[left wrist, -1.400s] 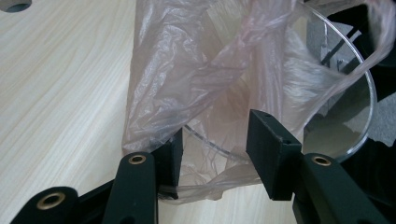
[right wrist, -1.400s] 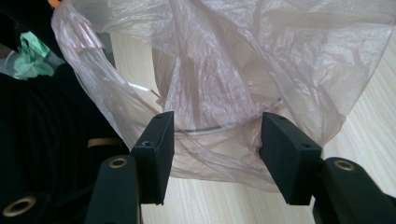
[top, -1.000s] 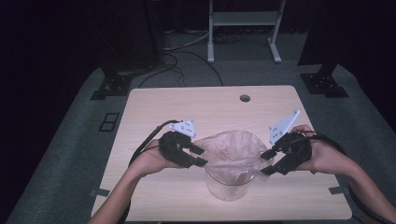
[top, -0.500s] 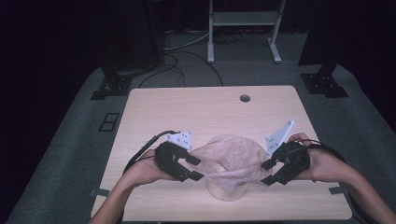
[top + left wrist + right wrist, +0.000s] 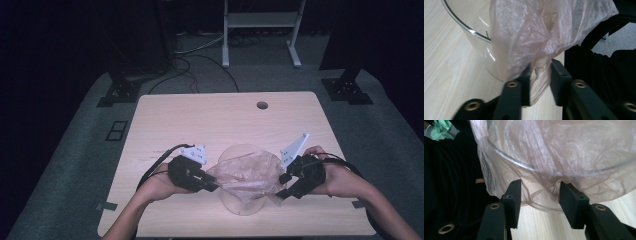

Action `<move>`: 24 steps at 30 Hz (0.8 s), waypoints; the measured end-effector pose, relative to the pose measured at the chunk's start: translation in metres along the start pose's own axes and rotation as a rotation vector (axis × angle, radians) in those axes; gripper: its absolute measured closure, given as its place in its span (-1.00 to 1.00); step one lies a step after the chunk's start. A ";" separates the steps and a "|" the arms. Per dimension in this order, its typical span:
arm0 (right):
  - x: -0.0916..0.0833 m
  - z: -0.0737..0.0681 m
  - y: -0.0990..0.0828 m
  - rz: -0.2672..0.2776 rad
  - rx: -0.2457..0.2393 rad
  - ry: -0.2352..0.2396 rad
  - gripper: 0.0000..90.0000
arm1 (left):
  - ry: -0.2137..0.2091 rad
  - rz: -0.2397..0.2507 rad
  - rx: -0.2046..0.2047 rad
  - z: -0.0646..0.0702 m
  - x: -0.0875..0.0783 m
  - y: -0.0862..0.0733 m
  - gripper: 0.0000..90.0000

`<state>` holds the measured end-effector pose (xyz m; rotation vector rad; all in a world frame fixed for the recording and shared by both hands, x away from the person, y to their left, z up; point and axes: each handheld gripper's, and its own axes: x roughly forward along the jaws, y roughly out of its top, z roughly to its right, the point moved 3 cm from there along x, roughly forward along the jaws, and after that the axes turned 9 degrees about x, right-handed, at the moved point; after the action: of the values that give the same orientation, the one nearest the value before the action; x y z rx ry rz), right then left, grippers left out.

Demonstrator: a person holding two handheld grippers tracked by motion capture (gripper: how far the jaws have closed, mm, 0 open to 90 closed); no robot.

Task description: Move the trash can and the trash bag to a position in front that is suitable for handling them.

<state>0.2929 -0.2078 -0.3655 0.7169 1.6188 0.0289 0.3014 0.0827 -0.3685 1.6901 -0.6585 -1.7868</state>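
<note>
Two grippers work a thin plastic bag (image 5: pixel 247 175) draped over the clear container (image 5: pixel 245 202) on the worktop (image 5: pixel 225 120). Left gripper (image 5: pixel 540 72) has just pinched a fold; right gripper (image 5: pixel 540 192), fingers half-open and closing, straddles film. Pulling apart could tear it or tip the container.

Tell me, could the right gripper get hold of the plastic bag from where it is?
Probably yes: the right gripper already has the plastic bag hanging between its open jaws, over the clear container's rim, nothing in between.

High overhead view, 2 close gripper views, shared plastic bag (image 5: pixel 247 177).
</note>
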 end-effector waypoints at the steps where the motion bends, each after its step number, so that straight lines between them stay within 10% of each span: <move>1: 0.001 0.000 0.000 0.002 0.002 0.000 0.21 | -0.001 -0.001 0.007 0.000 0.000 0.000 0.88; 9: -0.003 -0.003 -0.003 0.009 -0.020 -0.007 0.93 | -0.068 0.032 0.040 0.010 0.000 0.002 0.99; 24: 0.016 -0.006 -0.007 -0.047 -0.031 -0.004 1.00 | -0.020 -0.053 0.090 0.012 0.015 -0.004 1.00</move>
<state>0.2845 -0.2034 -0.3812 0.6540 1.6279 0.0184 0.2893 0.0739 -0.3810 1.7664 -0.7192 -1.8371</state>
